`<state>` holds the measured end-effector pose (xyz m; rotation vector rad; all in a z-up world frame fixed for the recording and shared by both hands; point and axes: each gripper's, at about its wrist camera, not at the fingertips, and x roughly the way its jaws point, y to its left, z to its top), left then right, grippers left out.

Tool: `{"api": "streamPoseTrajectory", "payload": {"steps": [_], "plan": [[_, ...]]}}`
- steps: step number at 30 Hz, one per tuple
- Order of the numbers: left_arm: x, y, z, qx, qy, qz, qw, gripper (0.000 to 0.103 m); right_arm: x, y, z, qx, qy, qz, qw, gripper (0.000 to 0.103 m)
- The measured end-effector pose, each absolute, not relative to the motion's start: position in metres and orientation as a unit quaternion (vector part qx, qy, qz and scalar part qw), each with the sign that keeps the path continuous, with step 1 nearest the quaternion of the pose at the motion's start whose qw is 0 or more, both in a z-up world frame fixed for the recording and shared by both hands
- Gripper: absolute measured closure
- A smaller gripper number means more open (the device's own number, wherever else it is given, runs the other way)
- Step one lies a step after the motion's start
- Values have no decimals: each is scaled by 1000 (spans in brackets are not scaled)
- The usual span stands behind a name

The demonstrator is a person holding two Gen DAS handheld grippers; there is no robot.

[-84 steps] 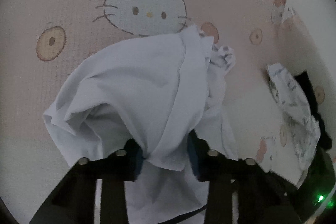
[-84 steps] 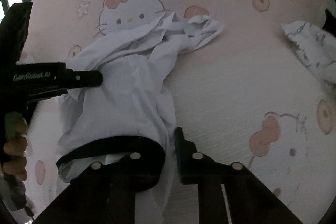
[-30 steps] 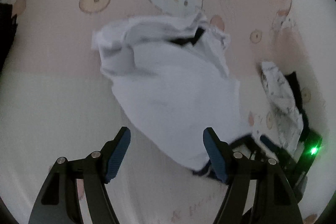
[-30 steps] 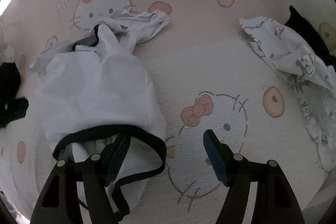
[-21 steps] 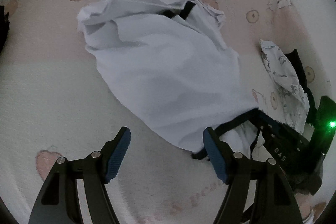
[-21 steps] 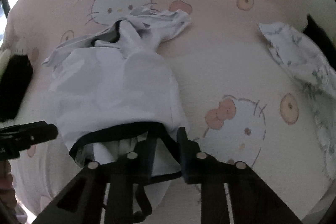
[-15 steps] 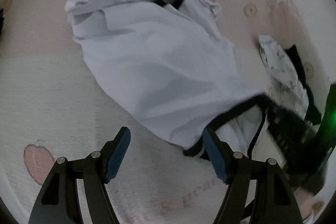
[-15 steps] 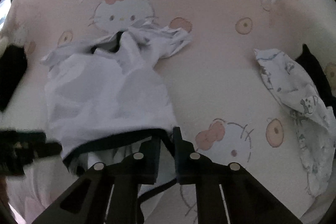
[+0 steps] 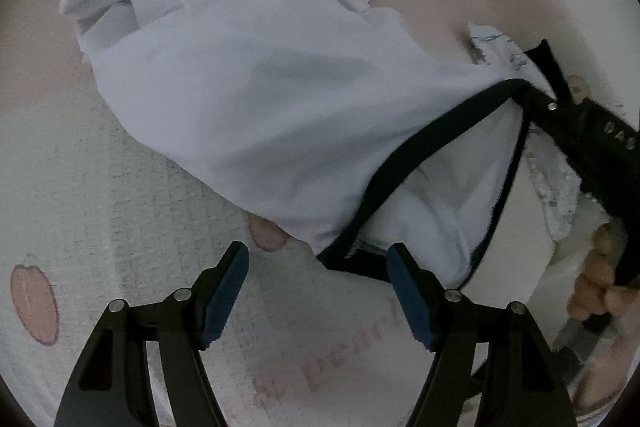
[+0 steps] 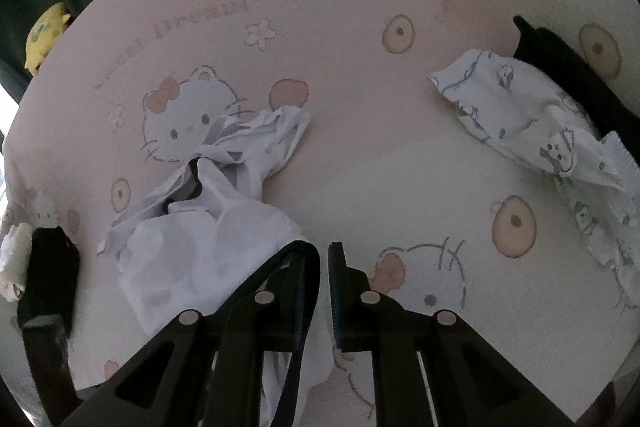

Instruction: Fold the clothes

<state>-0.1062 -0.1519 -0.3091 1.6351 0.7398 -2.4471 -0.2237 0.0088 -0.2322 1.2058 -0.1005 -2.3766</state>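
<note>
Soft matt cloth garment (image 9: 260,99) lies on a coarse-textured printed bedsheet (image 9: 80,187).

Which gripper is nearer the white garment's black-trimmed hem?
Right. The right gripper is clamped on the black-trimmed hem of the white garment; the left gripper hangs open just short of it.

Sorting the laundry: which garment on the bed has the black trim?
The plain white garment pinched by the right hand-held gripper; the other white garment carries cartoon prints, no trim.
</note>
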Motion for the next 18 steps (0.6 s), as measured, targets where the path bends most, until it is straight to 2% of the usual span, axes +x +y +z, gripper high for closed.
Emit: {"api": "streamPoseTrajectory", "payload": {"steps": [7,10,11,12,14,18], "plan": [[-111,-156,-311,502,224,-832,76,34,-228,12,-233,447,-44,-861,239,94],[-110,-155,-311,499,199,-839,83,54,-226,15,-237,457,-50,-855,241,93],[-110,-154,-311,500,189,-841,85,57,-227,14,-240,468,-46,-848,244,89],[-109,-154,-311,500,179,-843,87,59,-227,12,-245,483,-31,-841,241,80],[-108,-153,-311,501,162,-845,90,65,-224,9,-251,493,-11,-838,233,69],[-107,-160,-311,497,188,-842,93,66,-217,7,-265,520,-1,-819,243,68]]}}
